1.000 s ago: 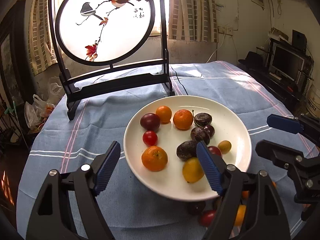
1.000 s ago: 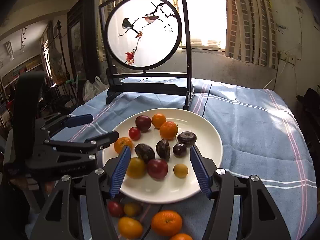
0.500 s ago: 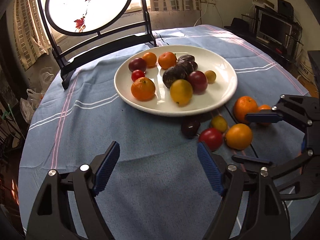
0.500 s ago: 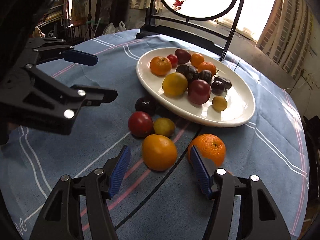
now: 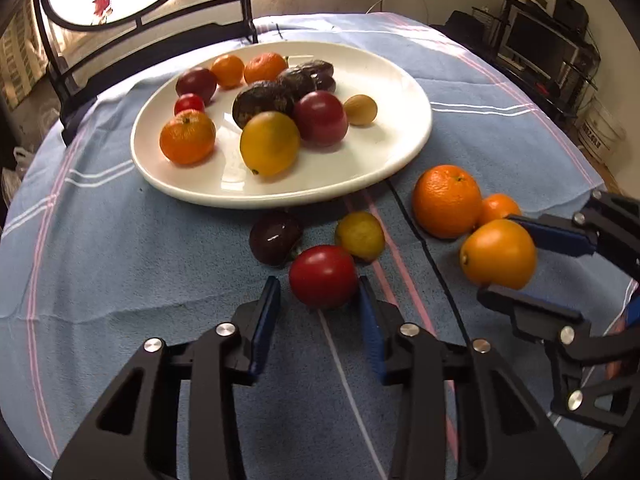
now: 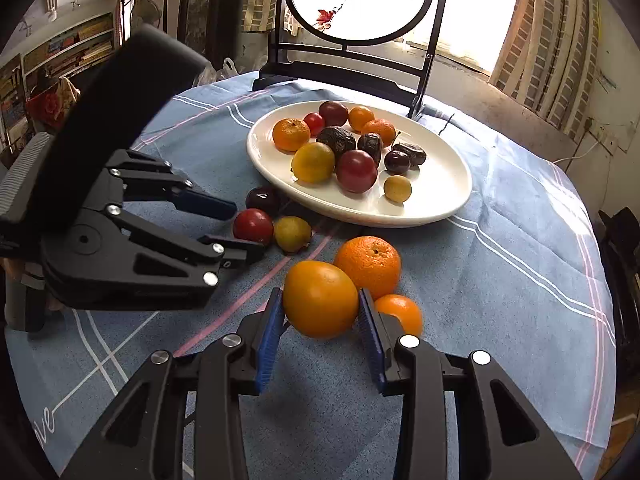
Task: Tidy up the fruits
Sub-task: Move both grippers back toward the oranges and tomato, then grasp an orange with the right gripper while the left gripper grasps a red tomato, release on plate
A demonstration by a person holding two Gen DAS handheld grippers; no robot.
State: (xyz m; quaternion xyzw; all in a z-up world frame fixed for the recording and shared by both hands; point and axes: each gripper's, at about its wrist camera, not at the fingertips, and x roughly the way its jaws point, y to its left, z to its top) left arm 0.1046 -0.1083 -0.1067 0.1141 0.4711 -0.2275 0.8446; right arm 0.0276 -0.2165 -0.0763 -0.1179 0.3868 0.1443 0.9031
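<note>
A white plate (image 5: 400,160) holds several fruits: mandarins, dark plums, red and yellow ones. Loose on the blue cloth in front of it lie a dark plum (image 5: 275,238), a small yellow fruit (image 5: 360,236), a big mandarin (image 5: 447,200) and a small mandarin (image 5: 498,208). My left gripper (image 5: 318,292) is closing around a red tomato (image 5: 323,276). A thin gap still shows at its left pad. My right gripper (image 6: 320,312) is closing with both pads against a smooth orange fruit (image 6: 320,300).
A round painted screen on a black stand (image 6: 360,0) rises behind the plate at the table's far side. The two grippers work close together, side by side. A shelf with a TV (image 5: 540,48) stands beyond the table's right edge.
Both grippers dropped toward the loose fruit and tilted down. The left jaws narrowed around the red tomato. The right jaws narrowed onto the orange fruit.
</note>
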